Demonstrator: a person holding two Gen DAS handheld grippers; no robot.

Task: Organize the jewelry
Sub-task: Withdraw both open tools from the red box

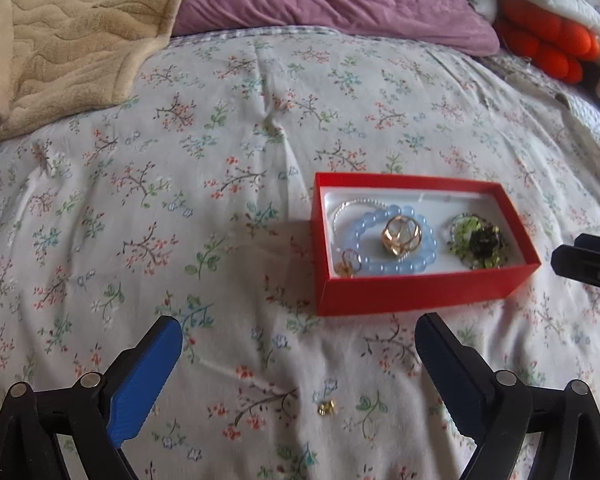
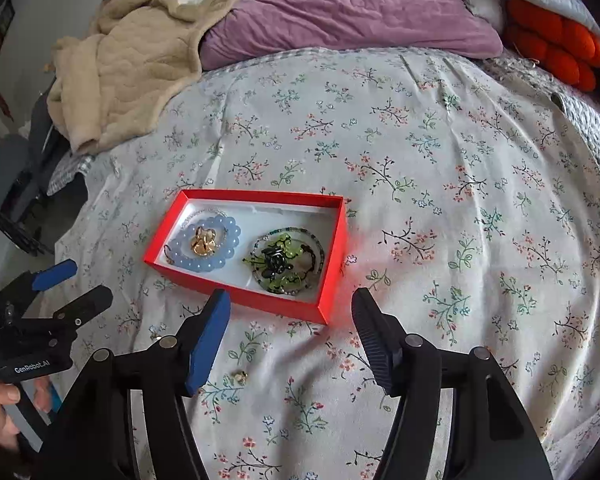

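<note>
Brimming red box (image 1: 416, 292) — blue beads (image 1: 384, 268), gold, green — both grippers (image 1: 298, 344) (image 2: 290, 312) wide apart, empty.

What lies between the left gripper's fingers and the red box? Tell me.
Only floral bedsheet and one small gold piece lying on it, short of the red box. The left wrist view shows this.

The small gold piece (image 1: 326, 407) on the bedspread is too tiny to identify.
</note>
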